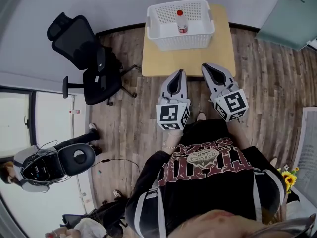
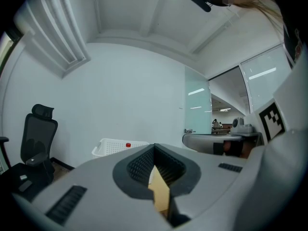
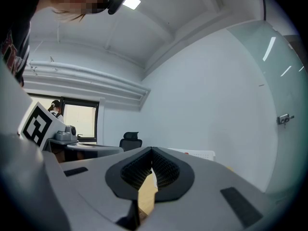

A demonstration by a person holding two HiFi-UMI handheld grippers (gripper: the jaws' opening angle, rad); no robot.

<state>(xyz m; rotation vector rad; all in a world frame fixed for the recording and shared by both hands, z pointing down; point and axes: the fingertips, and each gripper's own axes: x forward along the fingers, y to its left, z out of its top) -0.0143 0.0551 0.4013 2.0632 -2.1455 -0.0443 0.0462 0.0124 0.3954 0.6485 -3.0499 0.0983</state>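
Observation:
My left gripper (image 1: 180,72) and right gripper (image 1: 205,65) hang side by side over the near edge of a small wooden table (image 1: 188,61), both pointing away from me. Each is shut with its jaws meeting at the tip and nothing between them. At the table's far end stands a white perforated basket (image 1: 154,32) with a red-capped bottle (image 1: 182,23) upright inside. In the left gripper view, the left gripper (image 2: 154,146) points toward the basket (image 2: 113,147) and the red-capped bottle (image 2: 127,145). The right gripper (image 3: 152,149) has the basket (image 3: 197,154) just beyond its tip.
A black office chair (image 1: 86,58) stands on the wood floor left of the table. A frosted glass door (image 1: 287,14) is at the far right. Another person sits at lower left (image 1: 44,165). Yellow flowers (image 1: 289,178) are by my right side.

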